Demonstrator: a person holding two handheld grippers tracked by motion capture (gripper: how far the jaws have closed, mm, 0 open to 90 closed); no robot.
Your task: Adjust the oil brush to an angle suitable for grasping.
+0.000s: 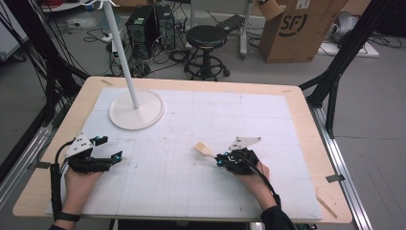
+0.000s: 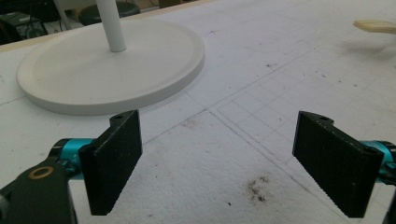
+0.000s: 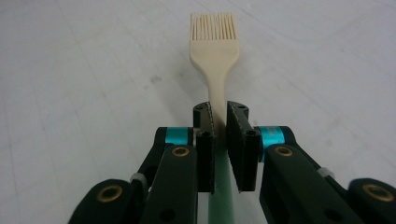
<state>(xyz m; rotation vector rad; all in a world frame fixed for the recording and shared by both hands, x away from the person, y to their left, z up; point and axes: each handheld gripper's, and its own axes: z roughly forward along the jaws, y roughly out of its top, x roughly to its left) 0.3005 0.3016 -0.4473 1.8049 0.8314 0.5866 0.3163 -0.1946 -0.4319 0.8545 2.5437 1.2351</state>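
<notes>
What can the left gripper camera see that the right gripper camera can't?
Left gripper view alone: the white round stand base with its pole, and the left claw wide open with nothing between its jaws, above a dark smudge on the mat.

Right gripper view alone: the right claw shut on the brush handle, the cream bristles pointing away, and a green part of the handle low between the jaws.

Both: the white gridded mat and the brush, which is small and far off in the left gripper view.

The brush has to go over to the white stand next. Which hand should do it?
The right gripper, probably: its jaws are already shut on the brush handle. The left gripper is open and holds nothing, though it sits nearer the white stand.
</notes>
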